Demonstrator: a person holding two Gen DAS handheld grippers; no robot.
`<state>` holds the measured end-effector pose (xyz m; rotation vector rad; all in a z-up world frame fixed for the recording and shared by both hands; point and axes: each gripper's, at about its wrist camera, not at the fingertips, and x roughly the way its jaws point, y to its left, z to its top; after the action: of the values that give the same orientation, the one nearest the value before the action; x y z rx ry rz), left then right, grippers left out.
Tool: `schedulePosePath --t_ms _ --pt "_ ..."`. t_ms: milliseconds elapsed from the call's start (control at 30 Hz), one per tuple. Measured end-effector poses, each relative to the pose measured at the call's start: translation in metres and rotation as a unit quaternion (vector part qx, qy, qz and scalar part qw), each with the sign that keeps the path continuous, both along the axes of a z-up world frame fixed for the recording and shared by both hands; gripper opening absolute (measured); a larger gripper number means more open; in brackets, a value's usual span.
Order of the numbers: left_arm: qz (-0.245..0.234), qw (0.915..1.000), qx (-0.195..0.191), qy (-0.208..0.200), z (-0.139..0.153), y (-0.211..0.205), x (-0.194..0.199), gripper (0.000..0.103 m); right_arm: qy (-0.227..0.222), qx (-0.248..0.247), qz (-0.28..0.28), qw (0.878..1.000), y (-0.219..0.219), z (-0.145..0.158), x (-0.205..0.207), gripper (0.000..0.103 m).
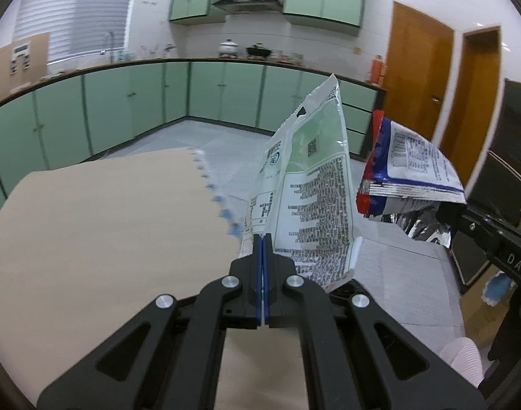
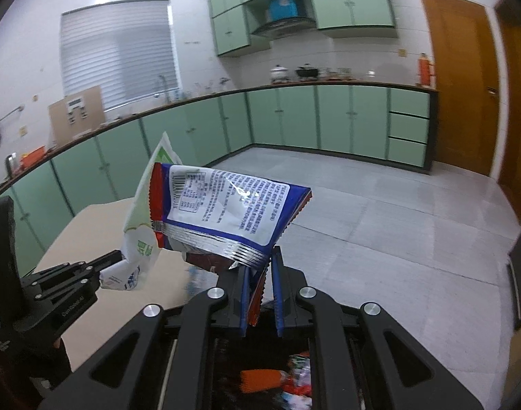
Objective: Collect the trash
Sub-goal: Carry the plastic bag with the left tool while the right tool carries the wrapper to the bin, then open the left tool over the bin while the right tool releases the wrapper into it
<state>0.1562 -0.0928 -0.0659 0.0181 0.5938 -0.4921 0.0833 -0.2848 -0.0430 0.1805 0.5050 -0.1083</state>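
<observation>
My left gripper [image 1: 262, 239] is shut on a white and green snack wrapper [image 1: 308, 191] and holds it upright past the table's right edge; it also shows in the right wrist view [image 2: 140, 239]. My right gripper [image 2: 260, 259] has its jaws slightly apart, with a red, white and blue foil wrapper [image 2: 226, 208] between them; the wrapper's edge hangs loose in the gap. That wrapper shows at the right of the left wrist view [image 1: 407, 174]. Below the right gripper is a dark bin [image 2: 260, 376] holding orange and mixed trash.
A beige table [image 1: 106, 239] lies at the left, with small blue bits [image 1: 222, 205] along its right edge. Green kitchen cabinets [image 1: 226, 92] run along the far walls. Brown doors [image 2: 462, 78] stand at the right. Grey tiled floor lies beyond.
</observation>
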Motion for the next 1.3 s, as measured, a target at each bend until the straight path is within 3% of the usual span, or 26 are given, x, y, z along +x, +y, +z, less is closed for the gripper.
schedulePosePath --t_ms 367,567,733,933,1133,1300 --pt "-0.08 0.9967 -0.002 0.011 -0.033 -0.084 -0.021 0.0 0.023 -0.014 -0.071 0.997 -0.049 -0.024 -0.021 0.012" --pt "-0.085 0.9953 0.022 0.041 -0.063 -0.109 -0.011 0.0 0.049 -0.002 -0.087 0.995 -0.064 -0.05 -0.017 0.012" --pt "-0.08 0.9937 0.041 0.067 -0.084 -0.107 0.002 0.002 0.072 0.001 -0.085 0.994 -0.062 -0.076 -0.008 0.012" --pt "-0.073 0.9931 0.045 0.08 -0.088 -0.105 0.012 0.004 0.1 0.007 -0.076 0.992 -0.067 -0.101 0.015 0.012" --pt "-0.067 0.993 0.047 0.085 -0.092 -0.103 0.012 0.02 0.126 0.017 -0.066 0.99 -0.066 -0.123 0.029 0.014" --pt "-0.058 0.9937 0.037 0.089 -0.088 -0.095 0.017 0.023 0.148 0.023 -0.055 0.987 -0.063 -0.137 0.042 0.017"
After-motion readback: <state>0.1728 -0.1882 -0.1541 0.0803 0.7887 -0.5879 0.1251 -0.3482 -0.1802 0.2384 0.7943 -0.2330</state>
